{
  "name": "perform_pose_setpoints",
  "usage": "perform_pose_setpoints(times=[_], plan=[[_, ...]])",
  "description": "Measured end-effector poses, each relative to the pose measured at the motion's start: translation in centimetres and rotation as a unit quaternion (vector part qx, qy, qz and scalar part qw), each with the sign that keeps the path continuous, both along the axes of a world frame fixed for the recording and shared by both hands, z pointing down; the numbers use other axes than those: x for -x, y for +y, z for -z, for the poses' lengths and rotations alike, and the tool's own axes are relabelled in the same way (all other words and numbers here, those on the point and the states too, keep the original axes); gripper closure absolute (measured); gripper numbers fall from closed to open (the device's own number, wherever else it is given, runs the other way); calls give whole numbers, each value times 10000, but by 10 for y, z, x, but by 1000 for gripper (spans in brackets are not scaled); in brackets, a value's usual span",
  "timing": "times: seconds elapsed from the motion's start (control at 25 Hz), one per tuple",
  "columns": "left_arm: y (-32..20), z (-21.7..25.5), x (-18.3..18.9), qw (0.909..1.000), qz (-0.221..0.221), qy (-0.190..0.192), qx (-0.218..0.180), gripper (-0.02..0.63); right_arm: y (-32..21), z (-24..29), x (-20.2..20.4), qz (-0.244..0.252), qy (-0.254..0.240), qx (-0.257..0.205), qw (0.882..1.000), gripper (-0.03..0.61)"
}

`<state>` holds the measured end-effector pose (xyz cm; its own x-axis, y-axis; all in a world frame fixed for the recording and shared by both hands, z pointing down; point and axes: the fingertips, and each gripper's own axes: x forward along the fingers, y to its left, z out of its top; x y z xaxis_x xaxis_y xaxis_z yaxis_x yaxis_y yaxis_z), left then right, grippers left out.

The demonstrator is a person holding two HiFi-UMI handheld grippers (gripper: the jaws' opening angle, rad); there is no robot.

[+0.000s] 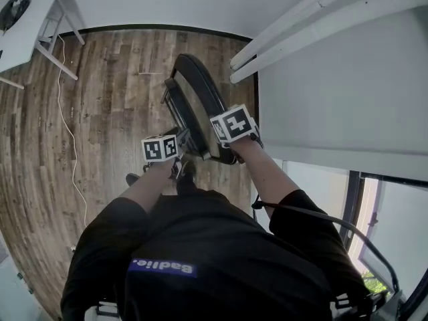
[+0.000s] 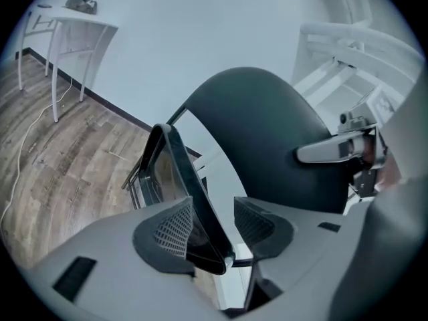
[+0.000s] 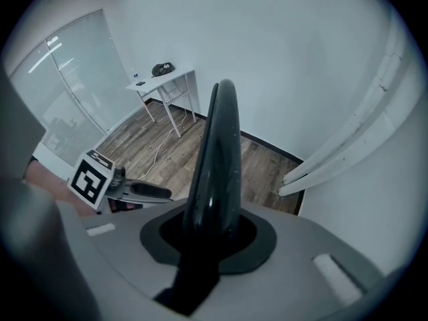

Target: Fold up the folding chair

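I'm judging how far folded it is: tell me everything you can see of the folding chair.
The folding chair is black, with a glossy, plastic-looking backrest rounded at the top and thin dark frame tubes. It stands on the wood floor near a white wall, seat tilted up close to the backrest. The right gripper is clamped on the backrest's top edge. The seat's rim sits between the open jaws of the left gripper, against one pad only.

we see a glossy black folding chair (image 1: 200,105), a brown wood-grain floor (image 1: 107,92), a white wall (image 1: 167,2) and a white cable (image 1: 67,120). the left gripper (image 2: 212,227) and right gripper (image 3: 208,236) are grey, their cubes patterned in black-and-white squares.
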<state>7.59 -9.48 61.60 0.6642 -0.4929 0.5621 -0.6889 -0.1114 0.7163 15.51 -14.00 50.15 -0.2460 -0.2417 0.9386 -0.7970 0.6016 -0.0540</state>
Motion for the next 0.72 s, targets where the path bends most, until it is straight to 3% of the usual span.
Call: perform_pose_setpoints(times=[0.16,0.28,0.4,0.56,0.72], plan=[[28,36,25,9998,-17,-125,-182,433,6,-11,-6,35,-10,97,9999,511],[50,63,39,9981,-297,-234,-486,433,8,-28,-6,113,-107,123,9998,511],[63,89,61,9932,-497,-435,-956,434,10,-21,5,150,-271,124,9994,511],[76,119,87,9860,-418,-650,-1475,434,11,5,-3,90,136,-62,9998,512],[77,148,99,9782,-405,-815,-1867,437,10,7,-5,102,125,-59,9999,512]])
